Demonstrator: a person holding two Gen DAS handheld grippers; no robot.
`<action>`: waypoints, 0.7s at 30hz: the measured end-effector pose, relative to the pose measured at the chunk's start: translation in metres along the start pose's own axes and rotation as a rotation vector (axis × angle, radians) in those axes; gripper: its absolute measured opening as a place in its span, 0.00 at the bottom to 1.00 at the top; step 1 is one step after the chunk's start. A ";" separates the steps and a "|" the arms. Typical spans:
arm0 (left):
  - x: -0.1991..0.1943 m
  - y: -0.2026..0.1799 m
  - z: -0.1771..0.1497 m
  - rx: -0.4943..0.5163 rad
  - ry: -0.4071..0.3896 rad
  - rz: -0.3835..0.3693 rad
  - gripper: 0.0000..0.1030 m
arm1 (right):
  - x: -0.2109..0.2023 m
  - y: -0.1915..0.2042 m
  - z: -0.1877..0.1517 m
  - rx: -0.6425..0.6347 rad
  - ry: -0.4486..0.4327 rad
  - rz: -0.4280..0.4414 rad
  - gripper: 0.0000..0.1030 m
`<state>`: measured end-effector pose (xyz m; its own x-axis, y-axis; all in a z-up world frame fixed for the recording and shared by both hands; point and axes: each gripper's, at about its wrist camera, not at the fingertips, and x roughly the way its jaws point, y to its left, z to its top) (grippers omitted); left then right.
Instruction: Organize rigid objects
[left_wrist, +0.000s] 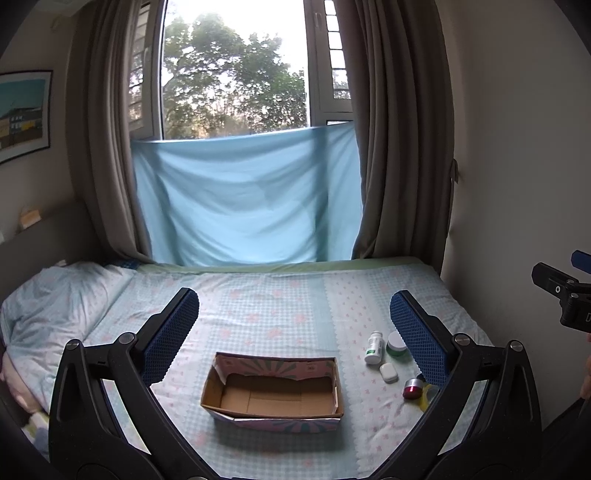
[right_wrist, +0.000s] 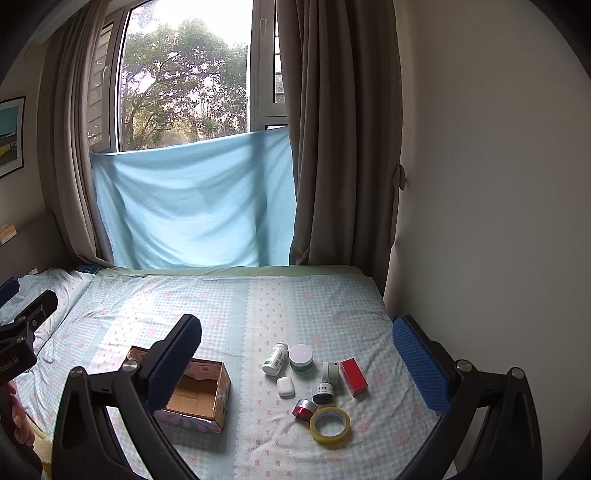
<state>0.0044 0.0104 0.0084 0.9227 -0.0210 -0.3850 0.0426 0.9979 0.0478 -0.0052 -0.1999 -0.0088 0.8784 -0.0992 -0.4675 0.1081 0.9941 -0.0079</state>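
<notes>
An empty cardboard box (left_wrist: 273, 391) sits open on the bed; it also shows in the right wrist view (right_wrist: 199, 395). To its right lie a white pill bottle (right_wrist: 275, 358), a green-based jar with a white lid (right_wrist: 301, 357), a small white case (right_wrist: 285, 386), a pale green tube (right_wrist: 330, 372), a red box (right_wrist: 354, 376), a black jar (right_wrist: 323, 393), a red-and-silver jar (right_wrist: 304, 409) and a yellow tape roll (right_wrist: 330, 425). My left gripper (left_wrist: 295, 314) is open and empty above the box. My right gripper (right_wrist: 295, 339) is open and empty above the objects.
The bed has a checked sheet (left_wrist: 280, 295) with a pillow (left_wrist: 55, 306) at the left. A wall (right_wrist: 498, 184) runs along the right side. Curtains and a blue cloth (left_wrist: 243, 199) hang at the far edge under the window.
</notes>
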 end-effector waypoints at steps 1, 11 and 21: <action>0.000 0.000 0.000 0.001 0.000 -0.001 1.00 | 0.000 0.000 0.000 0.001 -0.001 0.000 1.00; 0.002 0.000 -0.003 0.004 -0.002 0.002 1.00 | 0.003 0.002 0.000 0.004 -0.002 0.004 1.00; 0.002 0.004 -0.003 -0.001 -0.001 0.006 1.00 | 0.003 0.003 -0.001 0.002 -0.003 0.004 1.00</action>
<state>0.0056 0.0146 0.0046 0.9233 -0.0151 -0.3837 0.0369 0.9981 0.0494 -0.0024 -0.1970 -0.0113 0.8801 -0.0950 -0.4651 0.1053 0.9944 -0.0040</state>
